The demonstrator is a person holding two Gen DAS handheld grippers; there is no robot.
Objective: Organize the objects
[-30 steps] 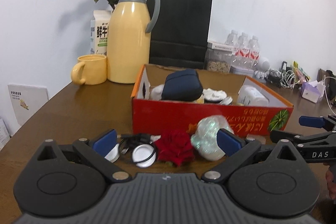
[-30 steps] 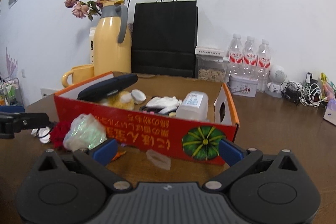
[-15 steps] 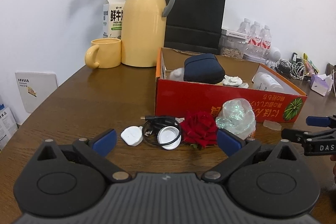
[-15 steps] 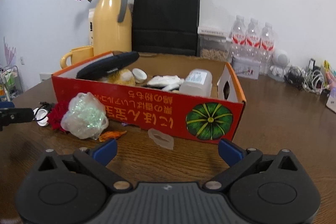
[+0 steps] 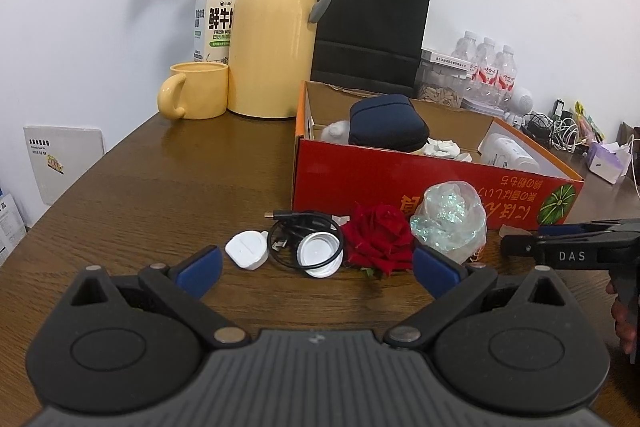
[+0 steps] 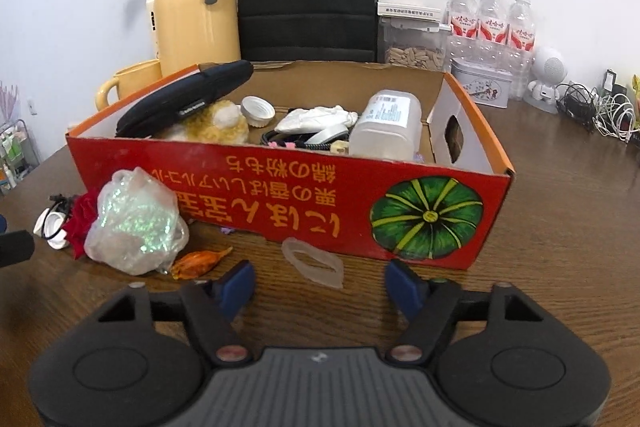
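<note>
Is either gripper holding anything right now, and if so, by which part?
Nothing is held. The left gripper is open over the table. The right gripper is closing with the clear ring just ahead of its pads, untouched.

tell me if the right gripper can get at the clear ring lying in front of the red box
Probably yes. The clear ring lies on bare table just ahead of the right gripper, roughly centred between its closing jaws, nothing between them yet. The red box stands close behind it, so little room to overshoot.
</note>
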